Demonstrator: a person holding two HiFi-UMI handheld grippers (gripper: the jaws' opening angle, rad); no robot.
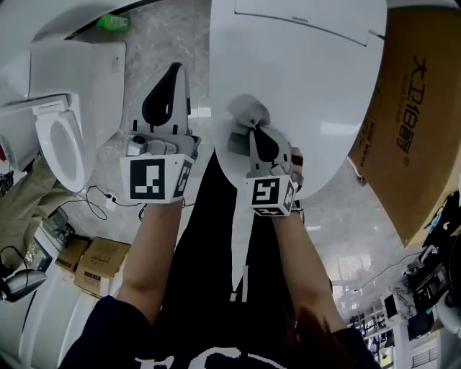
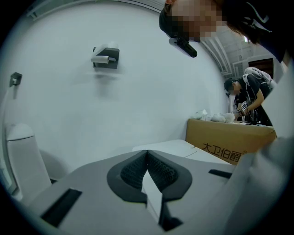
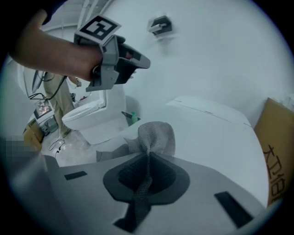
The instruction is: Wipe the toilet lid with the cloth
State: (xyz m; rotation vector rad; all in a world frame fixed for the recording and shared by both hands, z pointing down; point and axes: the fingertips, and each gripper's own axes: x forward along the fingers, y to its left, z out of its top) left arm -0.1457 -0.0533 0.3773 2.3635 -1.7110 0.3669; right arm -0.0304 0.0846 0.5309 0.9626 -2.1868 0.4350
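The white toilet lid (image 1: 302, 79) is shut and fills the top middle of the head view; it also lies ahead in the right gripper view as the lid (image 3: 216, 133). My right gripper (image 1: 253, 130) is shut on a grey cloth (image 1: 248, 112), bunched over the lid's near left edge. In the right gripper view the cloth (image 3: 154, 137) bulges out past the closed jaws. My left gripper (image 1: 167, 90) is shut and empty, held over the floor left of the lid. It also shows as the left gripper (image 3: 124, 64) in the right gripper view.
A second white toilet (image 1: 61, 122) with its seat exposed stands at the left. A brown cardboard box (image 1: 414, 115) stands right of the lid. A green bottle (image 1: 113, 22) lies on the marble floor behind. Small boxes and cables (image 1: 86, 256) sit at lower left.
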